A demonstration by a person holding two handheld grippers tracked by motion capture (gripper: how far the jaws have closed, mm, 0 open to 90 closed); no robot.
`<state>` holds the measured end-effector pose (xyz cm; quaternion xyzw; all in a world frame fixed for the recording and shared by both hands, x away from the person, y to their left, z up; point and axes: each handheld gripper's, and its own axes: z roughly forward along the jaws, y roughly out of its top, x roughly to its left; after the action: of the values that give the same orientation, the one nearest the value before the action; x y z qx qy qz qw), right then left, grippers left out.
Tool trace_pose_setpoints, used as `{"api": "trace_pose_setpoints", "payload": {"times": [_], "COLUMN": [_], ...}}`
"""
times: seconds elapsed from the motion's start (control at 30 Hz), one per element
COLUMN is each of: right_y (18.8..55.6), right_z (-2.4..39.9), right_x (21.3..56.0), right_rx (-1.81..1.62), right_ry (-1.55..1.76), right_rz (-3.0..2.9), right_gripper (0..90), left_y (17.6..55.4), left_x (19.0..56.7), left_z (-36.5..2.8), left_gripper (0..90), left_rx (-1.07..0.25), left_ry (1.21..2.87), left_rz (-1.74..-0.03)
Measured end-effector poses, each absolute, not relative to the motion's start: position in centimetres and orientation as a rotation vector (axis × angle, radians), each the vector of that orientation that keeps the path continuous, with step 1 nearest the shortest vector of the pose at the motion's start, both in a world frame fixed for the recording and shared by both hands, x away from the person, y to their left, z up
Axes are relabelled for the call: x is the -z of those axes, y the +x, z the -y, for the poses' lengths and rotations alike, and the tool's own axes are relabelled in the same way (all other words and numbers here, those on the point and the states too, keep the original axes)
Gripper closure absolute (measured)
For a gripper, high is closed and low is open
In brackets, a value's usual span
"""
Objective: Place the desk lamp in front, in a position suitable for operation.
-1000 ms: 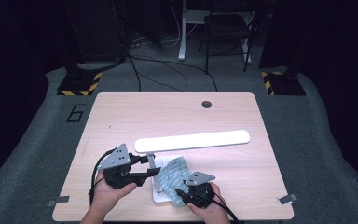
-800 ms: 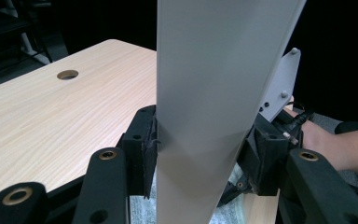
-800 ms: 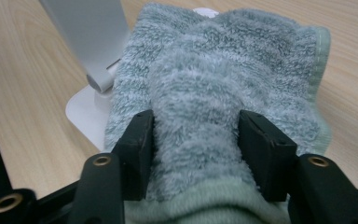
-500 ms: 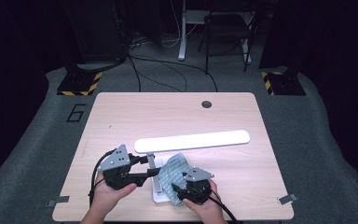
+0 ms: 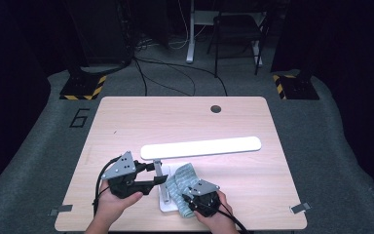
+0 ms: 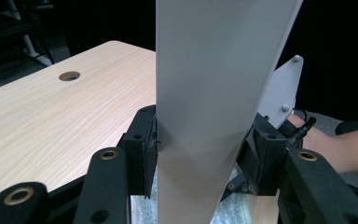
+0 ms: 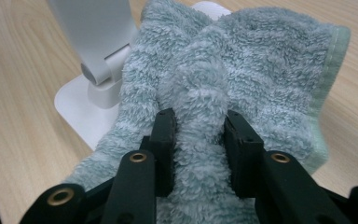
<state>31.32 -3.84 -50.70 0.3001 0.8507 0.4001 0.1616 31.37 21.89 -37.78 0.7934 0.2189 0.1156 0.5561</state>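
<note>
A white desk lamp stands near the table's front edge, its long head (image 5: 202, 147) level above a flat base (image 5: 168, 202). My left gripper (image 5: 159, 174) is shut on the lamp's upright post (image 6: 205, 93), with a pad pressed to each side (image 6: 198, 149). A fluffy pale green towel (image 5: 182, 178) lies bunched over the base. My right gripper (image 5: 189, 192) has just been closing its jaws. They now pinch a raised fold of the towel (image 7: 242, 60) between the pads (image 7: 199, 135). The post's hinge and base (image 7: 81, 107) sit just left of that fold.
The wooden table (image 5: 126, 126) has a round cable hole (image 5: 216, 108) at the back. Tape tabs mark the front corners (image 5: 299, 208). Black cables trail from both grippers toward the person. Beyond the table are grey floor, a chair and yellow-black striped bases.
The right gripper has edged slightly left on the towel, which looks more bunched beneath it. The left gripper and the lamp have not moved.
</note>
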Motion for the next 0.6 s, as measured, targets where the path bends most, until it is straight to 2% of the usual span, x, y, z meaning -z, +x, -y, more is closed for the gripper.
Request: {"api": "trace_pose_setpoints", "payload": {"times": [0.6], "right_y": [34.0], "right_z": [4.0], "right_x": [50.5], "right_rx": [-1.115], "right_ry": [0.921], "right_rz": [-2.437], "right_gripper": [69.7], "left_y": [31.3], "left_x": [37.8], "left_z": [-21.8], "left_gripper": [52.7], "left_rx": [-0.282], "left_ry": [1.876], "left_rz": [-0.508]}}
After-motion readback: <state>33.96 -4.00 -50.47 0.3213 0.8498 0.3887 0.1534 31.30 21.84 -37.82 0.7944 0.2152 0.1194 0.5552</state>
